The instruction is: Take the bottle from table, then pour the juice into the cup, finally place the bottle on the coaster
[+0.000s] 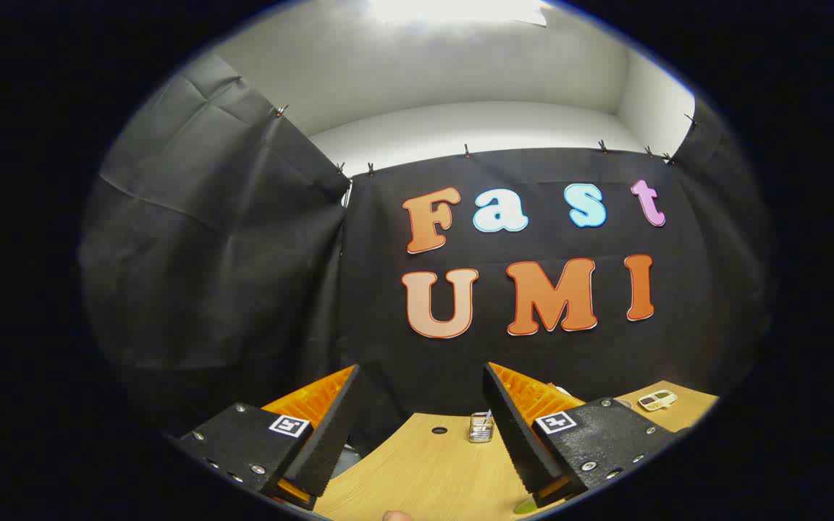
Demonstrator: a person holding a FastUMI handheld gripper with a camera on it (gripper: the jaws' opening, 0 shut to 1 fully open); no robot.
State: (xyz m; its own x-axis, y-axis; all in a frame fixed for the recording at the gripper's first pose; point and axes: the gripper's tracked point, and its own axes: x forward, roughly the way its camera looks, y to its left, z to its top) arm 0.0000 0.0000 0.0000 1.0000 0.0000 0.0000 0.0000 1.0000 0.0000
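counter: light wood-grain top, seen low between and beyond the gripper fingers, which stand wide apart with nothing between them
hole: small dark round opening in the counter, ahead between the fingers
glass: small clear container standing on the counter, just ahead of the right finger, something thin inside
small object: flat, pale, lying on the counter far off beyond the right finger
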